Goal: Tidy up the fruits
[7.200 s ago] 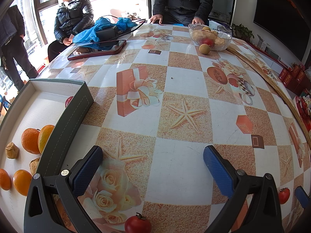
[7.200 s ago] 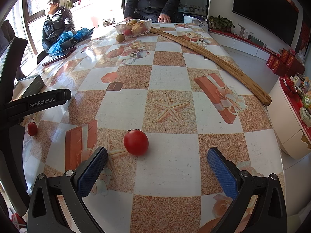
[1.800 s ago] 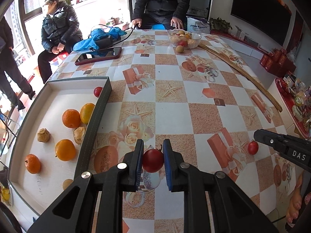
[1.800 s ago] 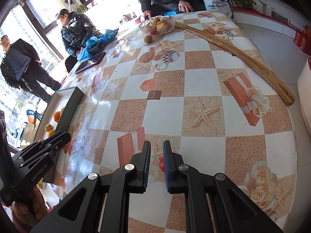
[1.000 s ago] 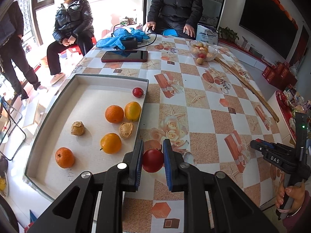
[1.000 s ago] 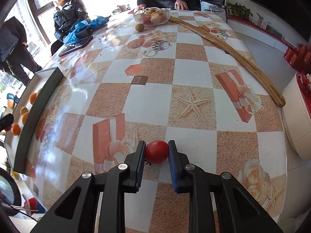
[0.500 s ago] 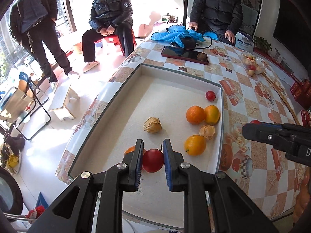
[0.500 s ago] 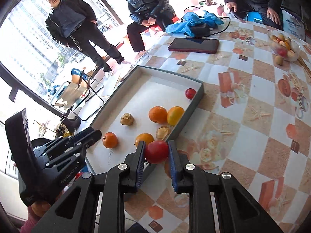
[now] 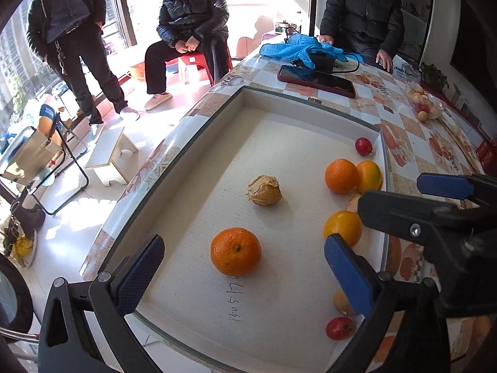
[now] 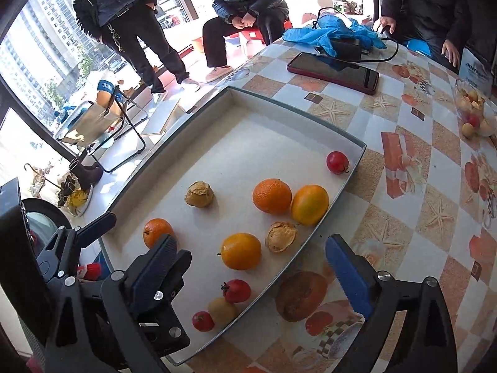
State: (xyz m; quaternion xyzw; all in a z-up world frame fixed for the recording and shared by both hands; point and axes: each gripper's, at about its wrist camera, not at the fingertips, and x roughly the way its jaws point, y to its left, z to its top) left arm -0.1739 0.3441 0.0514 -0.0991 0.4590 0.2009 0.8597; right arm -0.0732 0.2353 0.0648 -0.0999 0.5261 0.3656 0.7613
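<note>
White tray (image 10: 279, 115) with oranges (image 10: 271, 196), tomatoes (image 10: 236, 290) and husked fruits (image 10: 199, 198); left gripper (image 9: 242, 269) and right gripper (image 10: 251, 275) fingers spread, empty.

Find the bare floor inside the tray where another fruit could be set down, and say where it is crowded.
Free: the tray floor's far end, between the husked fruit, the far tomato and the far wall. Crowded: the table-side wall, with oranges and near tomatoes.

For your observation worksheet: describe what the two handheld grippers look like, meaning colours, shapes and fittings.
The left gripper and right gripper look alike: black plastic frames with triangular cut-outs, silver screw heads at the joints, and two fingers tipped with ribbed blue pads. No cables or sleeves show.
</note>
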